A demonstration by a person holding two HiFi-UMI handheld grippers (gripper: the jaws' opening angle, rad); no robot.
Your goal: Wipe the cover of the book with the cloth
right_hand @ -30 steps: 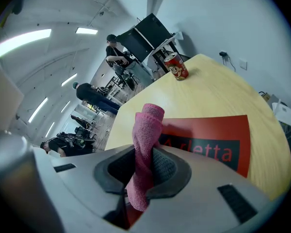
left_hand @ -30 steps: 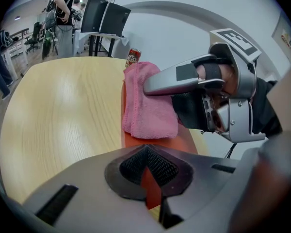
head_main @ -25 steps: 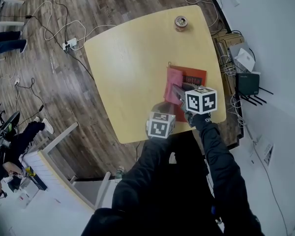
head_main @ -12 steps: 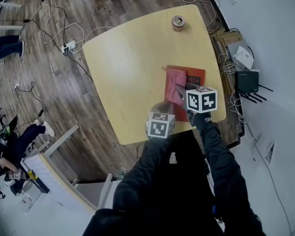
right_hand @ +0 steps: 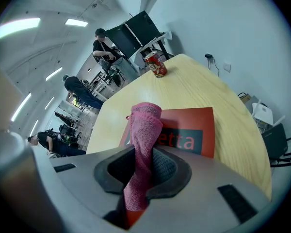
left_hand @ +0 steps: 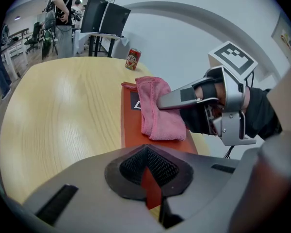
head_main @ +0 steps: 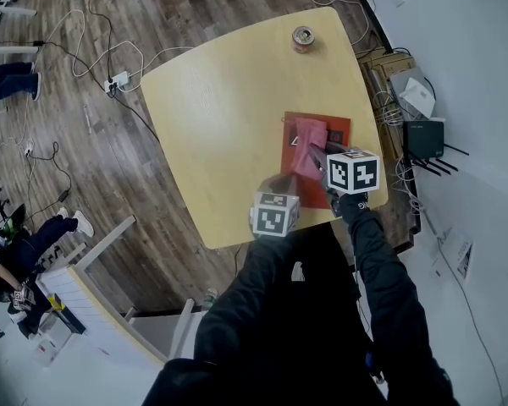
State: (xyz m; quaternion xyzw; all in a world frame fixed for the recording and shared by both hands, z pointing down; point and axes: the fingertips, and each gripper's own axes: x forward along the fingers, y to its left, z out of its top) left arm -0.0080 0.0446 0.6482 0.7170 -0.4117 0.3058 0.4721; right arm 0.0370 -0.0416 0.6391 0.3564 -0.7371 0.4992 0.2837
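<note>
While left hand-held gripper [left_hand: 149,181] clamps the book [right_hand: 206,125], right hand-held gripper [right_hand: 136,198] pinches cloth [right_hand: 144,125] — draped atop it.

I saw black sleeves [head_main: 381,269] and a black glove [head_main: 347,205]. The left gripper [head_main: 279,183] and right gripper [head_main: 311,152] were grey, each carrying a white cube [head_main: 353,172] with black markers.

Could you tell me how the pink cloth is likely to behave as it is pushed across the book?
Probably floppy: the cloth sags in folds from the right gripper. Likely light, since a pinch holds it. Its nubby weave should drag, not slide, on the book.
</note>
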